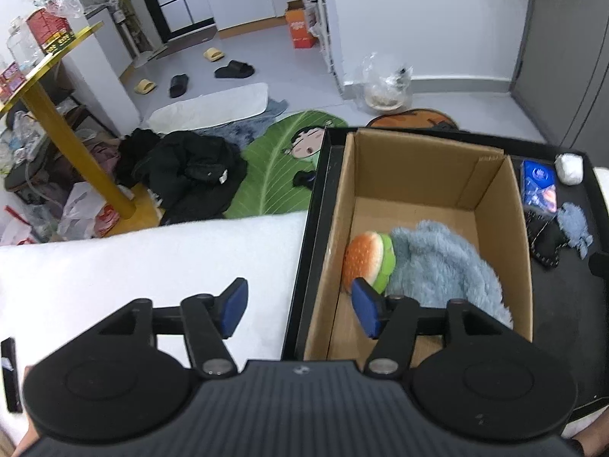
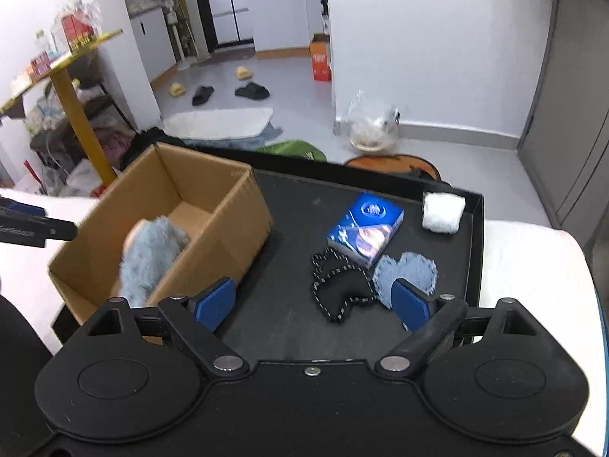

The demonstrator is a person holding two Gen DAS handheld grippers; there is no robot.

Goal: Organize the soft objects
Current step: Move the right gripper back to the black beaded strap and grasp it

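Cluttered room beyond: grey floor point(image 1: 243, 53) with scattered slippers point(image 1: 234, 69), dark clothing heap point(image 1: 190, 175), leaf-shaped rug point(image 1: 274, 167) partly hidden behind the tray. Black tray point(image 2: 304, 327) on a white surface, holding an open cardboard box point(image 1: 415, 175). Inside the box: burger plush point(image 1: 363, 257) leaning against fluffy blue plush point(image 1: 437, 262), the latter's near edge cut off by the left claw point(image 1: 300, 308), whose jaws stand apart with nothing between them, straddling the box's left wall. On the tray beside the box: blue packet point(image 2: 365, 228), white fluffy item point(image 2: 443, 213), black stitched soft piece point(image 2: 342, 285), pale blue heart-shaped piece point(image 2: 411, 272), partly covered by a finger of the right claw point(image 2: 312, 301). Right claw gapes wide and empty above the tray; its view is somewhat blurred.
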